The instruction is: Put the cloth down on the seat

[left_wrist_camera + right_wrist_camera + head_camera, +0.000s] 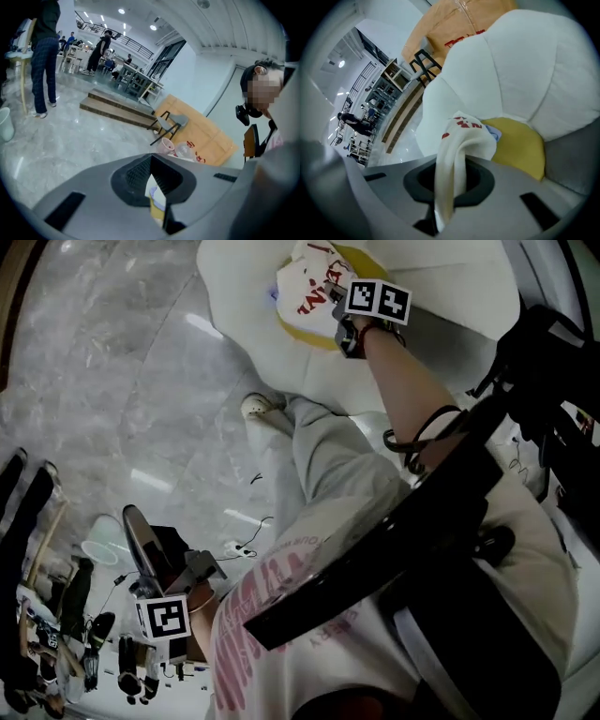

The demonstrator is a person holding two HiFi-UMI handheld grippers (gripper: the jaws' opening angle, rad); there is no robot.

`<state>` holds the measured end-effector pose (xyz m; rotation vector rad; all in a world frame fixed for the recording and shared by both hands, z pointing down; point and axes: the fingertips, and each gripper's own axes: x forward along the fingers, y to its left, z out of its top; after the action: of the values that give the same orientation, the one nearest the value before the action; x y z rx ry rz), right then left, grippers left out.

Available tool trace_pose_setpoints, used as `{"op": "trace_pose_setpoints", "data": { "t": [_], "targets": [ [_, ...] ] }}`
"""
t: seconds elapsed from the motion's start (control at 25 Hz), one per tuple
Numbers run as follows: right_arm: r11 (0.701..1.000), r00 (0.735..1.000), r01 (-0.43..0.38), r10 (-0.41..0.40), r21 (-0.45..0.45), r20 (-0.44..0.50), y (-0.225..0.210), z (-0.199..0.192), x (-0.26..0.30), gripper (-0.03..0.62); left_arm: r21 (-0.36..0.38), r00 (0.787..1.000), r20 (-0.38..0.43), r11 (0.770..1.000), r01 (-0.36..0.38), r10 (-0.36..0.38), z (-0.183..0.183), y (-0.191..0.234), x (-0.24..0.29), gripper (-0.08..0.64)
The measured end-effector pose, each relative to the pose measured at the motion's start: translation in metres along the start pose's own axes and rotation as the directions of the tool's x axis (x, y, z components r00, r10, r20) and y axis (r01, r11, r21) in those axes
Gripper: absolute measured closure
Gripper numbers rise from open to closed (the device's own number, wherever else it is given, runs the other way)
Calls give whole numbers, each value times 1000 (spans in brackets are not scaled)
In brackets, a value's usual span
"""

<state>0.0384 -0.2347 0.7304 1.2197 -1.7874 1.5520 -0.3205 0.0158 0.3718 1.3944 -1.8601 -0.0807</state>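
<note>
Looking down from the head view, I count two grippers and one cloth. The right gripper (342, 320) is out over the white seat (441, 277), and its fingers are clamped nearly together on the cloth (314, 287), a white one with red print. In the right gripper view the cloth (461, 140) runs up out of the closed fingers in a narrow fold, then bunches into a loose lump over the single yellow cushion (520, 145) that lies on the seat (525, 61). From above, the cushion (314, 338) shows only as a yellow edge around the cloth.

The left gripper (178, 573) hangs low at my left side, well apart from the seat, over grey marble floor (112, 381). In its own view the fingers (136, 173) are drawn close, leaving just a thin wedge between them. Something pale yellow and lilac shows in that wedge, but I can't tell whether it is pinched there or lies beyond.

Past that gripper I see two clear cups (165, 145) side by side on the floor, one black chair (168, 123), one large cardboard sheet (206, 136) leaning on the wall, and one low set of wooden steps (117, 110). One person in jeans (44, 56) stands at the left, with several more people further back.
</note>
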Motion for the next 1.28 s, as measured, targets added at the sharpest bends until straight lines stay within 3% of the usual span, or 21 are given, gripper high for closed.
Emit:
{"op": "trace_pose_setpoints", "data": {
  "t": [0.2,0.36,0.52,0.64,0.8,0.92,1.0,1.12,1.28],
  "targets": [
    [999,999,26,-24,32,-47,-14,-26,13,549,-5,999,-42,1000,-28,28,-14,15,-2,551],
    [1000,997,10,-12,-24,-73,-6,-47,26,549,35,997,-74,999,-23,26,-23,16,-8,551],
    [997,987,-6,-7,-77,-159,2,-76,37,549,24,996,-85,999,-30,32,-40,23,-10,551],
    [997,972,-26,8,-76,-237,6,-95,43,549,26,988,-126,996,-81,84,-63,38,-12,551],
    [995,934,-81,58,-51,-353,9,-118,38,549,-112,980,-144,982,-153,136,-85,50,-18,551],
    [995,890,-92,62,-44,-452,4,-133,32,549,-251,982,-101,951,-180,159,-82,59,-25,551],
    [993,896,-73,27,-88,-443,-3,-130,30,549,-301,984,-66,937,-179,167,-77,63,-26,551],
    [989,926,-52,-4,-138,-376,-5,-113,29,548,-286,986,-49,944,-165,158,-73,60,-26,551],
    [983,948,-32,-27,-179,-317,-3,-93,20,546,-318,982,-51,930,-187,180,-80,53,-32,551]
  ]
}}
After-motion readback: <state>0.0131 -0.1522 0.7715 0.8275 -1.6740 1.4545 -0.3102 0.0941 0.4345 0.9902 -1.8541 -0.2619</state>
